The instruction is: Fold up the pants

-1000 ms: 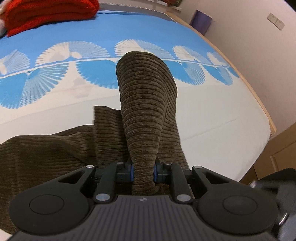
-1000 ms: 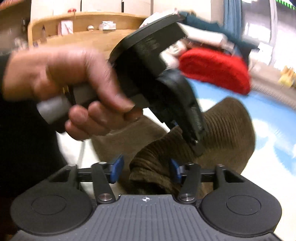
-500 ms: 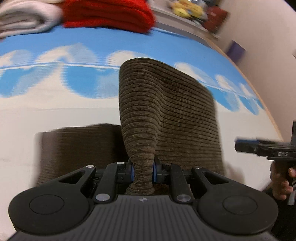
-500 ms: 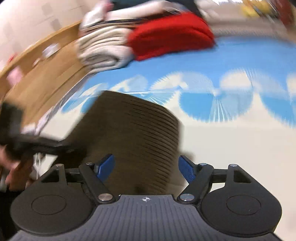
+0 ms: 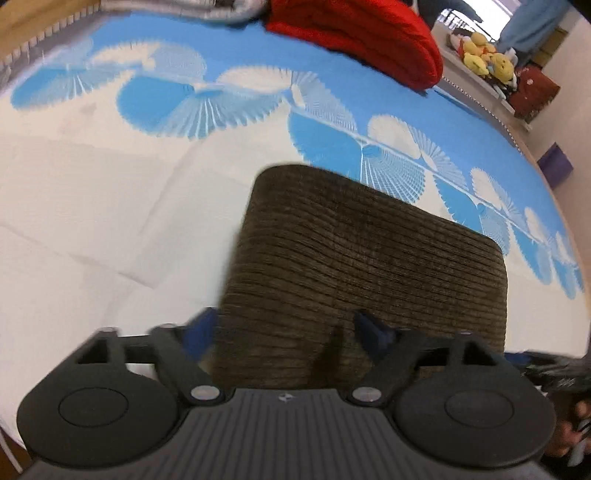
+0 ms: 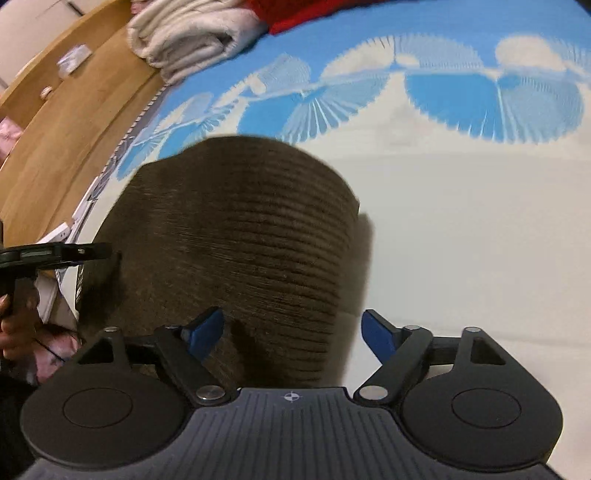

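The brown corduroy pants (image 5: 369,266) lie folded into a compact rectangle on the bed, right in front of both grippers. My left gripper (image 5: 286,330) is open, its blue pads spread over the near edge of the fold, holding nothing. My right gripper (image 6: 293,332) is open too, with the pants (image 6: 240,243) lying between and beyond its pads. The other gripper and the hand on it show at the far right of the left wrist view (image 5: 554,369) and the far left of the right wrist view (image 6: 44,254).
The bed sheet (image 5: 92,221) is white with blue fan patterns. A red folded blanket (image 5: 354,37) and a white towel stack (image 6: 188,33) lie at the far side. A wooden headboard (image 6: 66,136) runs along the left. Yellow plush toys (image 5: 484,59) sit on a shelf.
My left gripper has let go of the pants and opened. The raised fold has come down flat onto the bed. Both grippers have drawn back a little.
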Motion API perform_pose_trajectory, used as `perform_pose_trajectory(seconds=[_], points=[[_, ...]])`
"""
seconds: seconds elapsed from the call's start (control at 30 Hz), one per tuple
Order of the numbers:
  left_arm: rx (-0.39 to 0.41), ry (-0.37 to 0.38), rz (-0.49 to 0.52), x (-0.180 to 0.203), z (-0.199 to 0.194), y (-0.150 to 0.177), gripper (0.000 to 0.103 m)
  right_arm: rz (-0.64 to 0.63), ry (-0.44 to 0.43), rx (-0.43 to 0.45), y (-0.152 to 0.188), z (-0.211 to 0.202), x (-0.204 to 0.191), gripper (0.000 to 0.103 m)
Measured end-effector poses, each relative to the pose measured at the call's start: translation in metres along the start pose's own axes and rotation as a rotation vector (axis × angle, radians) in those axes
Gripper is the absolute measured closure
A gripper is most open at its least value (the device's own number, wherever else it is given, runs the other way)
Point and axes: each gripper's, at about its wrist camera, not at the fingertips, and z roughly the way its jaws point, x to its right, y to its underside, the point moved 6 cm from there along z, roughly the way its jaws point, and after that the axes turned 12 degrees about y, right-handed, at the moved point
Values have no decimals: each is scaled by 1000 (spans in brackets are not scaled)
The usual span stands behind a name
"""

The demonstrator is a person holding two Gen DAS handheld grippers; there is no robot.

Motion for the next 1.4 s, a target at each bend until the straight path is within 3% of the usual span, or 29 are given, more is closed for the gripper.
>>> perform_pose_trajectory(seconds=[0.1,0.27,0.33,0.4,0.43,0.5,0.63,0.97,1.07,1.13,1.2,1.3,1.33,1.4], points=[[-81,-2,-40,-9,24,1,17,46,5,-41,-3,22,-1,15],[-117,59,-121,-21,52,-3,10,80,-20,-69,-4,46,-9,14],[-123,52,-129,-20,62,-3,12,57,-28,-42,-6,48,-15,25],[-126,35,-95,-9,68,-7,20,15,-9,5,-9,45,-21,45],[-123,30,-71,-1,69,-9,29,7,3,36,-10,41,-23,50],[-118,23,-40,15,75,-13,36,2,20,87,-14,28,-25,62],[-120,91,-16,56,95,-20,49,25,63,191,-34,-5,-7,65],[-149,234,131,201,153,-16,58,54,229,227,-65,-74,109,67],[-145,266,187,233,163,-11,60,61,277,286,-70,-99,141,67],[-139,216,219,240,172,-11,47,107,301,326,-69,-107,164,65],[-100,96,280,239,175,-13,37,149,370,307,-65,-96,188,52],[-40,-21,339,238,165,-19,44,180,598,262,-59,-88,216,52],[-17,-24,347,241,159,-21,46,209,624,284,-58,-94,221,52],[28,-5,381,251,146,-24,51,263,555,341,-58,-110,224,52]])
